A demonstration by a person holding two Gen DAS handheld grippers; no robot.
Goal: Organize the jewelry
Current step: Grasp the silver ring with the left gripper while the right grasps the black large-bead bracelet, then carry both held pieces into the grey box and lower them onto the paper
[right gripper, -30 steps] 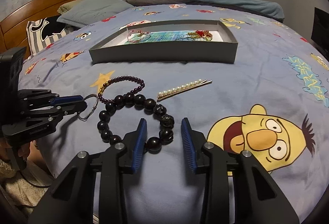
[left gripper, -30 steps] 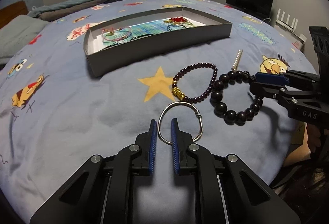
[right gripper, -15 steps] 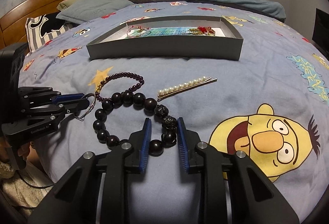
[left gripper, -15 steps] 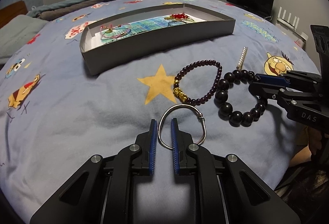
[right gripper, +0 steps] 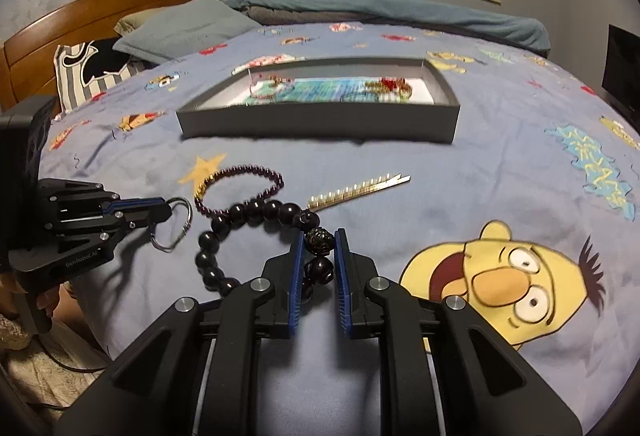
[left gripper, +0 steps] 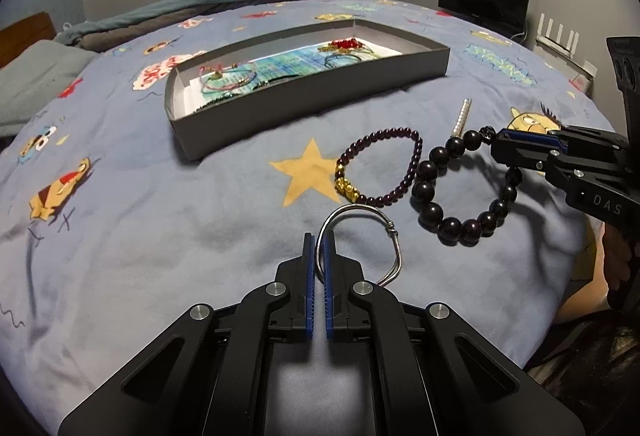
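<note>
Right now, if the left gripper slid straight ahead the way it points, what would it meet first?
Probably the purple bracelet, just past the silver ring that the left gripper is shut on. The grey box lies farther on; depth is uncertain.

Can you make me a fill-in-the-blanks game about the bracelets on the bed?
1. The left gripper is shut on the thin ____ bangle.
2. The right gripper has the big ____ bead bracelet between its closing fingers.
3. The pearl hair clip lies on the bedspread, not in the grey ____.
4. The small purple bead bracelet has a ____ charm.

Missing words: silver; black; box; gold
</note>
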